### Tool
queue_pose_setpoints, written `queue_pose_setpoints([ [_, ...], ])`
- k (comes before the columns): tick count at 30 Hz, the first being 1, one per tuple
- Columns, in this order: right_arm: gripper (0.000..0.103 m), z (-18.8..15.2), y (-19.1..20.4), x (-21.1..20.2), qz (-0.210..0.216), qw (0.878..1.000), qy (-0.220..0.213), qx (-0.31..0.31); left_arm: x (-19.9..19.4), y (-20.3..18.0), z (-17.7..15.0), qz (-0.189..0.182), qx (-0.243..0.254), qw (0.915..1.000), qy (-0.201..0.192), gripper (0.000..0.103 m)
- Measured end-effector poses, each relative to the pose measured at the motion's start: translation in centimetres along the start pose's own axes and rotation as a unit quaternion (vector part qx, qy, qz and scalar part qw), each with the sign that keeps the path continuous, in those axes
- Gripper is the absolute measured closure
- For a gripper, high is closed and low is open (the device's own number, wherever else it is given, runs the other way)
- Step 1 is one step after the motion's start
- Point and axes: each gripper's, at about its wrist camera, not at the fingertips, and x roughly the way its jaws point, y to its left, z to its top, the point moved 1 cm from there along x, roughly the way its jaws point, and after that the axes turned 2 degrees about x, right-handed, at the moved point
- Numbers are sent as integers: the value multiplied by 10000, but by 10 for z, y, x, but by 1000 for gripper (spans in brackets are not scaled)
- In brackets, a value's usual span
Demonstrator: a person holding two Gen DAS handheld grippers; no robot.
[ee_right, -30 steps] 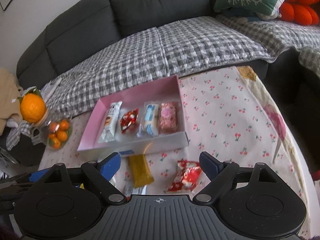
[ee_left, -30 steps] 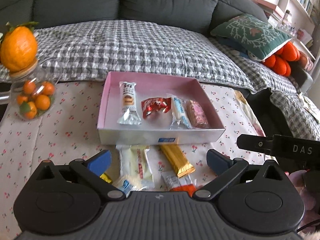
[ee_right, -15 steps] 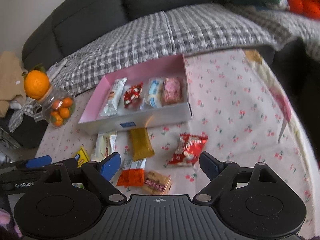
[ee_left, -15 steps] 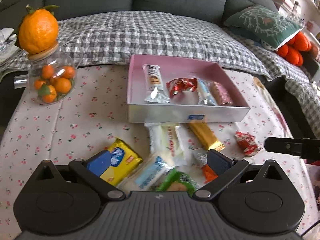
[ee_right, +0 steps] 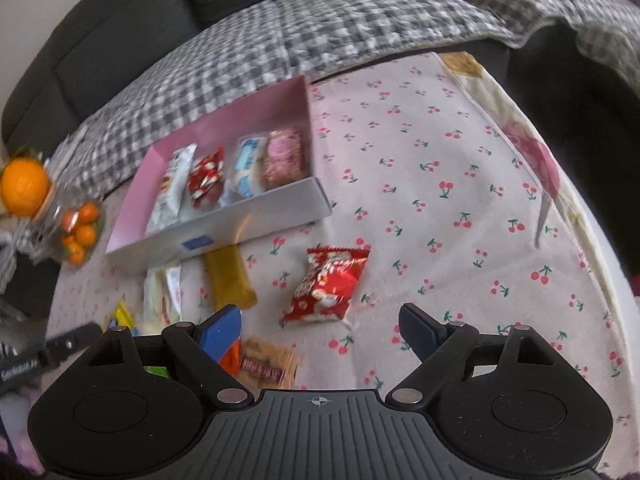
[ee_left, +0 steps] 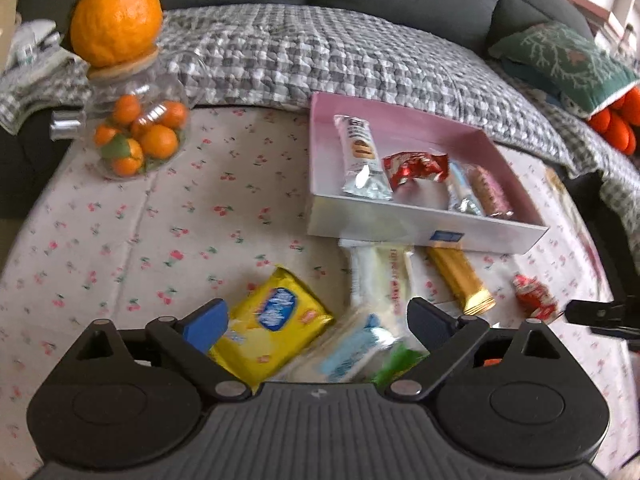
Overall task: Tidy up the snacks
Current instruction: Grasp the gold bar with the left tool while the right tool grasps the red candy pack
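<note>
A pink box [ee_left: 400, 128] [ee_right: 228, 124] on the cherry-print cloth holds several wrapped snacks in a row. Loose snacks lie in front of it: a yellow pack [ee_left: 276, 320], a white bar [ee_left: 380, 276], a gold bar [ee_left: 458, 276] [ee_right: 230, 276], a blue-white pack [ee_left: 352, 350], a red pack [ee_right: 328, 284] [ee_left: 534, 296], a brown pack [ee_right: 266, 366]. My left gripper [ee_left: 316, 320] is open and empty above the yellow and blue-white packs. My right gripper [ee_right: 320, 328] is open and empty just below the red pack.
A glass jar of small oranges [ee_left: 136, 136] [ee_right: 78, 232] with a big orange [ee_left: 116, 12] on its lid stands at the table's left. A grey sofa with a checked blanket [ee_left: 320, 56] runs behind. The table edge [ee_right: 612, 280] is at the right.
Both grippers have drawn back toward me and lifted, so more loose snacks show. The left view has swung left, the right view has swung toward the red pack. Both stay open.
</note>
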Motion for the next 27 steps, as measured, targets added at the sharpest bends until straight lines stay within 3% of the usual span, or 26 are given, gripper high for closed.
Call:
queue_pose_setpoints([
  [6, 16, 7, -5, 21, -24, 9994, 119, 319, 8, -24, 3, -175, 32, 9998, 8, 16],
  [8, 23, 8, -4, 28, -58, 9993, 192, 307, 12, -33, 3, -186, 94, 9998, 33, 19],
  [11, 49, 7, -1, 38, -156, 9992, 325, 185, 17, -44, 3, -220, 172, 9996, 63, 25],
  [12, 69, 6, 0, 42, -197, 9991, 372, 105, 19, -47, 4, -232, 201, 9995, 66, 28],
  [21, 71, 8, -10, 36, -295, 9992, 254, 19, 40, -80, 5, -281, 271, 9991, 170, 42],
  [27, 71, 9, -18, 33, -283, 9992, 274, 60, 50, -97, 9, -315, 92, 9993, 162, 46],
])
